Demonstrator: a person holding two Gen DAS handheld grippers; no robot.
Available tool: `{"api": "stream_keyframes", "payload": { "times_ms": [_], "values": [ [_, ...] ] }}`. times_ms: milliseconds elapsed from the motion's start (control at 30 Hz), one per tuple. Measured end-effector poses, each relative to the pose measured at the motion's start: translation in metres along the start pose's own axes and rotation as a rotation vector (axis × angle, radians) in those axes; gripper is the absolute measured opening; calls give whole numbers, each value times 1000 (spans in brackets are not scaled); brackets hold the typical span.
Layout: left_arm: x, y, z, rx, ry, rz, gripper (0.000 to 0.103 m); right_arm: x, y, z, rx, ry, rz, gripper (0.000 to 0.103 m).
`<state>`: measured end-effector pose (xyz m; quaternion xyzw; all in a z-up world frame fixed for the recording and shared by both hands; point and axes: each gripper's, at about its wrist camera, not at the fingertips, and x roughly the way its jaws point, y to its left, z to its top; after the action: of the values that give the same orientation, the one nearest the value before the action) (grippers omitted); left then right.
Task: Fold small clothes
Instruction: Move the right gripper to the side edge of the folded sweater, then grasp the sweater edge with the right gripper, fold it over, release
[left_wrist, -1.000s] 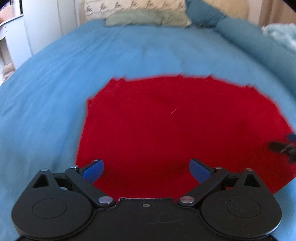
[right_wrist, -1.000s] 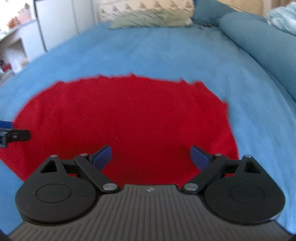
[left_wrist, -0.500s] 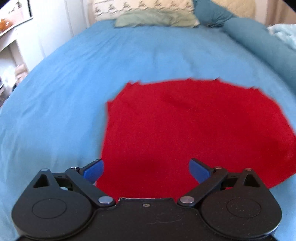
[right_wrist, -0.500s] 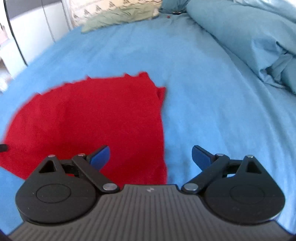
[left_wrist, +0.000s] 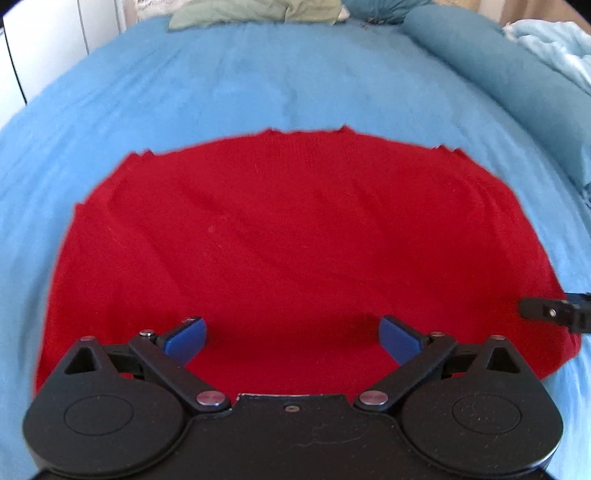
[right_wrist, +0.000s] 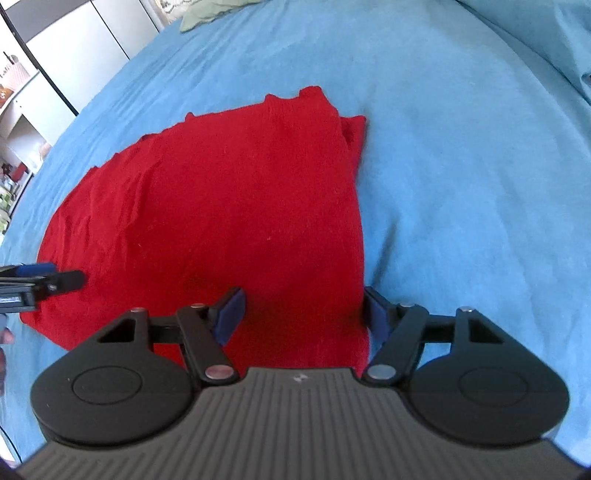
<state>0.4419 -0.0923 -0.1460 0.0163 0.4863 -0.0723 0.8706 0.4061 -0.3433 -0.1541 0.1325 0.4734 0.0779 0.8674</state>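
Observation:
A red knit garment (left_wrist: 295, 236) lies flat on the blue bed sheet (left_wrist: 258, 81); it also shows in the right wrist view (right_wrist: 236, 192). My left gripper (left_wrist: 291, 338) is open and empty, low over the garment's near edge. My right gripper (right_wrist: 303, 312) is open and empty, its jaws straddling the garment's near right edge. The right gripper's tip shows at the right of the left wrist view (left_wrist: 550, 314). The left gripper's tip shows at the left of the right wrist view (right_wrist: 48, 278).
Pillows (left_wrist: 255, 11) lie at the head of the bed. A rolled blue duvet (left_wrist: 491, 62) runs along the right side. White cupboards and shelves (right_wrist: 55, 62) stand to the left of the bed.
The left gripper has swung right, so the garment now sits centred in its view. The right gripper has moved down closer to the garment's right edge and narrowed its opening a little.

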Motion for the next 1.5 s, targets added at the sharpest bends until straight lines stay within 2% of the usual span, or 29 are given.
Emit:
{"api": "stream_keyframes", "payload": {
  "times_ms": [100, 233, 367, 500, 533, 600, 667, 733, 800, 933, 1033, 1100, 1167, 1233, 1300, 1367, 1433, 1500],
  "values": [
    [10, -3, 1, -20, 18, 21, 102, 0, 0, -1, -9, -10, 1, 82],
    [11, 0, 2, -23, 16, 46, 103, -3, -1, -2, -2, -17, -7, 72],
    [18, 6, 0, -26, 36, 63, 103, -1, 0, -1, 5, -18, -19, 67],
    [27, -4, 0, 41, 42, 105, 103, -1, 4, 1, 26, -11, -21, 50],
    [28, -4, 1, 36, 43, 105, 103, -1, 5, 3, 32, -8, -21, 42],
    [28, -1, 2, 20, 51, 93, 103, -3, 10, 7, 56, 4, -28, 33],
    [26, 3, 5, 20, 67, 73, 103, -10, 18, 17, 94, 17, -51, 30],
    [19, 11, 9, 9, 84, 35, 103, -29, 36, 33, 102, -11, -54, 29],
    [1, 27, 11, -6, 66, 19, 101, -50, 68, 53, 49, -47, -51, 28],
    [-41, 83, 6, -38, 39, 34, 101, -79, 167, 90, -120, -109, 28, 26],
    [-66, 129, -6, -59, 33, 55, 101, -63, 257, 94, -275, -71, 124, 26],
    [-77, 158, -19, -74, 30, 78, 101, -34, 315, 79, -399, -27, 164, 25],
    [-82, 182, -35, -86, 34, 94, 101, 8, 360, 55, -487, 53, 194, 25],
    [-83, 199, -51, -90, 42, 104, 101, 53, 389, 26, -569, 140, 161, 25],
    [-83, 211, -64, -96, 57, 95, 101, 79, 398, 11, -568, 190, 121, 26],
    [-84, 217, -73, -101, 56, 74, 101, 80, 399, 7, -555, 168, 117, 32],
    [-88, 217, -75, -97, 46, 54, 101, 68, 398, 12, -558, 136, 138, 60],
    [-95, 214, -71, -96, 28, 37, 101, 40, 390, 23, -553, 63, 186, 73]
  ]
}}
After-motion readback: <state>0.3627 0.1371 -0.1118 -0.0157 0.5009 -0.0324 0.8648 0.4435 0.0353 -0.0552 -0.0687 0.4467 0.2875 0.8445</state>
